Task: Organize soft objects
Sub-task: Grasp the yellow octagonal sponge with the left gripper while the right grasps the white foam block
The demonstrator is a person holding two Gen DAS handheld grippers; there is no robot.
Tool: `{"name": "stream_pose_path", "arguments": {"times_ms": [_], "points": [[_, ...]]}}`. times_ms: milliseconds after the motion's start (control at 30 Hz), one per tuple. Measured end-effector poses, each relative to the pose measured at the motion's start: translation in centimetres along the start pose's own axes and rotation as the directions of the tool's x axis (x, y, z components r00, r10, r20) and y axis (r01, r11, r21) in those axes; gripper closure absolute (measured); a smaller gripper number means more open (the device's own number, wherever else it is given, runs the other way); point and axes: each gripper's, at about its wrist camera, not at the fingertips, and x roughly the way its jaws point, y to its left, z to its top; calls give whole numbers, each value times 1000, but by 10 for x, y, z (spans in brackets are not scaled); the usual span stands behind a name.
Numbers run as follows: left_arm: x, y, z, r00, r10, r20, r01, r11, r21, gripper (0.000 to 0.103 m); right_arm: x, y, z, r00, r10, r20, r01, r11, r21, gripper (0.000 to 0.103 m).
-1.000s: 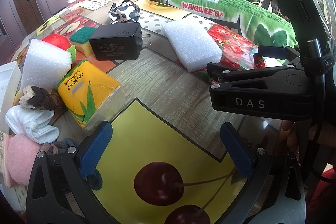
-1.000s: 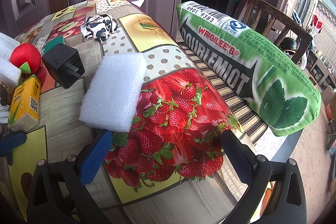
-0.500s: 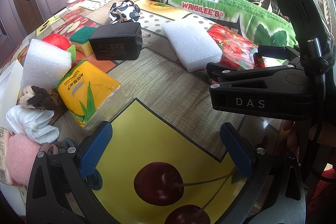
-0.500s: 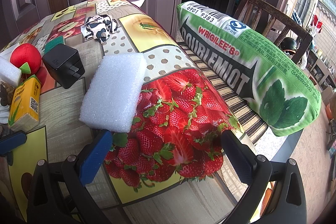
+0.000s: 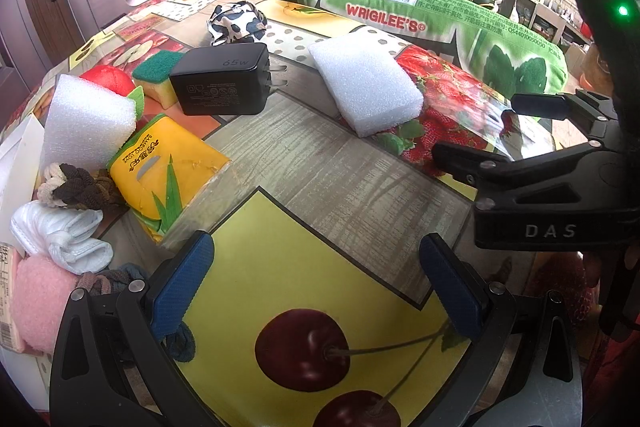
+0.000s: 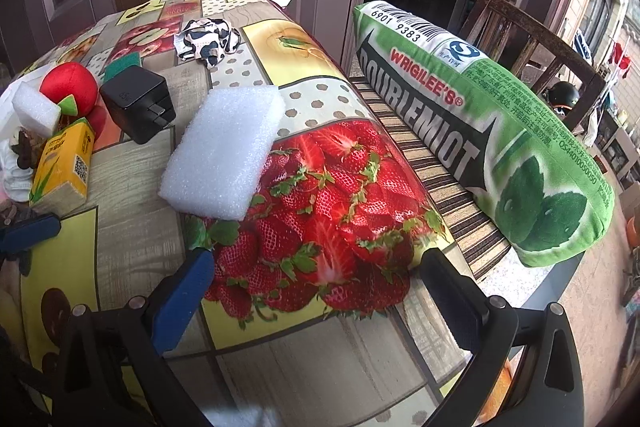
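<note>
Both grippers' jaws stay open; white box [image 5: 16, 155] apparently shifted.

Change since the preceding frames: the right gripper [image 5: 486, 131] has drawn back from the white foam pad [image 5: 366, 83], leaving a wider gap before its fingertips. The white box [image 5: 20, 151], far left of the pad, now lies tilted.

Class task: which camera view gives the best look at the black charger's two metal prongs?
The left wrist view. There the black charger lies side-on, both prongs and its printing plainly visible. In the right wrist view the charger is smaller and its prongs are dark and foreshortened.
</note>
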Motion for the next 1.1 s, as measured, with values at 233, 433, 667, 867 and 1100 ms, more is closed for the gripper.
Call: {"name": "stream_pose_path", "arguments": {"times_ms": [233,433,667,867,1100], "points": [[1,-1,0,1000,-15,1,15,1000,16,1,-31,-39,-6,997,29,68,-29,1000,0,0],[-3,-1,-2,1000,-24,-7,24,1000,5,1,-38,-60,13,980,164,115,-168,986,21,0],[-93,12,-37,978,-31,205,65,985,-159,1,-38,-51,41,950,247,190,-247,969,-24,0],[-121,65,-77,987,142,78,-101,916,-389,0,-5,-11,64,972,208,114,-195,974,-113,0],[-124,72,-106,978,202,48,-159,878,-451,0,32,37,72,987,155,41,-143,968,-205,0]]}}
